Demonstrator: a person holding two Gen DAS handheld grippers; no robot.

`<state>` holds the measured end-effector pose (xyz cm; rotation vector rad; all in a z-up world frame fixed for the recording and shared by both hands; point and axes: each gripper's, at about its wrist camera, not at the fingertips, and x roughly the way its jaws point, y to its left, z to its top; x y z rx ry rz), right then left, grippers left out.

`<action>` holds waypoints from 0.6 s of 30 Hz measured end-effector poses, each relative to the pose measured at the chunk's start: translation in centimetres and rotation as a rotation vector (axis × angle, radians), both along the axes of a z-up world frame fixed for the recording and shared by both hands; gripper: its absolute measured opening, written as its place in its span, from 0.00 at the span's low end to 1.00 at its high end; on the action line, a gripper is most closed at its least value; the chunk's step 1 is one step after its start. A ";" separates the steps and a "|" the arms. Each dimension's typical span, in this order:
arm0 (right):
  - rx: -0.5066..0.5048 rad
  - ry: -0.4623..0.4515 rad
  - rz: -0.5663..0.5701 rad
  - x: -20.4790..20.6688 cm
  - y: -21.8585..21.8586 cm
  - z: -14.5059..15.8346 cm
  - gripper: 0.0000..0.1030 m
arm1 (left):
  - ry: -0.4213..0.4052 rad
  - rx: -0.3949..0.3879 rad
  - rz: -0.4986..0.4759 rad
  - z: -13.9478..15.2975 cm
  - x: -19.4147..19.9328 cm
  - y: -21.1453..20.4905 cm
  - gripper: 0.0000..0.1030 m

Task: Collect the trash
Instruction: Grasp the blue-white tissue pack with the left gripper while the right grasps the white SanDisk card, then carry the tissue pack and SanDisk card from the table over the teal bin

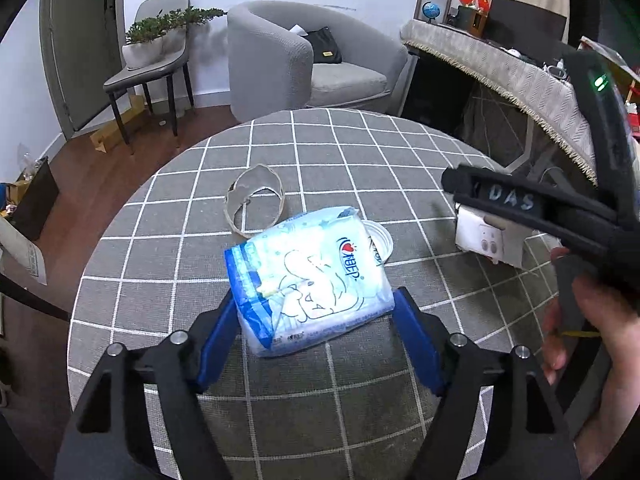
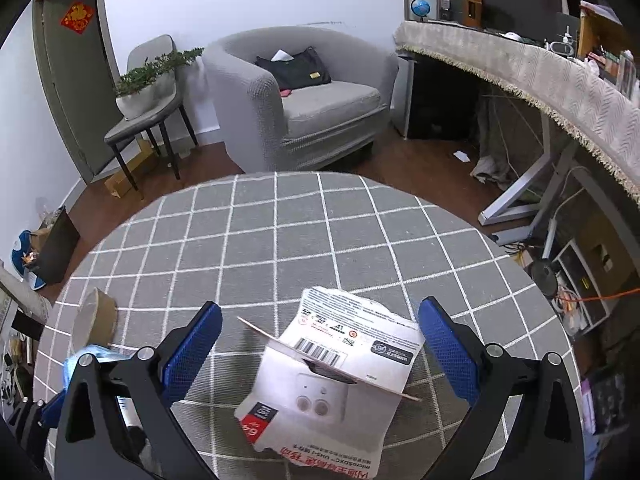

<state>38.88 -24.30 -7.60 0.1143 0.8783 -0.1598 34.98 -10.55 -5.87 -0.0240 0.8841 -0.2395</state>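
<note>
Grasp step on two pieces of trash: left gripper [image 1: 316,312] half-wide, blue pads flanking but seemingly not yet pressing the blue-and-white plastic tissue pack [image 1: 308,280] lying on the grey checked bench [image 1: 160,240]. Right gripper [image 2: 320,344] wide open around the torn white card packaging [image 2: 332,372], untouched; next, probably squeeze both and lift

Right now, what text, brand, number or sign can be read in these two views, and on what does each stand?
"DAS": black handle of the right tongs.
"microSDXC", "UHS-1", "64": torn white cardboard memory-card packaging, upside down; barcode and fine print too small.
Blue-and-white plastic tissue pack: red brand characters, too distorted to read.
Red diamond door sign: blurred.
</note>
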 end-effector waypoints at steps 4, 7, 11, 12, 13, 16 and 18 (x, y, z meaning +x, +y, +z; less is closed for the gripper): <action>-0.007 0.007 -0.014 0.2 -0.3 -0.4 0.79 | -0.015 -0.008 -0.010 0.6 -0.5 -0.1 0.75; 0.012 0.002 -0.006 0.0 -0.4 -0.4 0.71 | -0.022 -0.015 -0.028 0.9 -0.9 -0.3 0.75; 0.008 -0.022 -0.008 -0.5 -0.3 0.1 0.71 | -0.034 -0.036 -0.048 1.4 -1.6 -0.1 0.75; 0.010 -0.031 -0.005 -0.7 -0.2 0.3 0.71 | -0.040 -0.041 -0.052 1.6 -1.8 0.0 0.75; 0.008 -0.043 -0.002 -1.0 -0.2 0.7 0.71 | -0.046 -0.046 -0.057 1.8 -2.0 0.1 0.75; 0.013 -0.060 0.006 -1.4 0.2 1.3 0.71 | -0.061 -0.048 -0.063 2.2 -2.7 0.5 0.75; 0.029 -0.068 0.015 -1.6 0.6 1.5 0.71 | -0.071 -0.054 -0.065 2.5 -3.1 1.0 0.75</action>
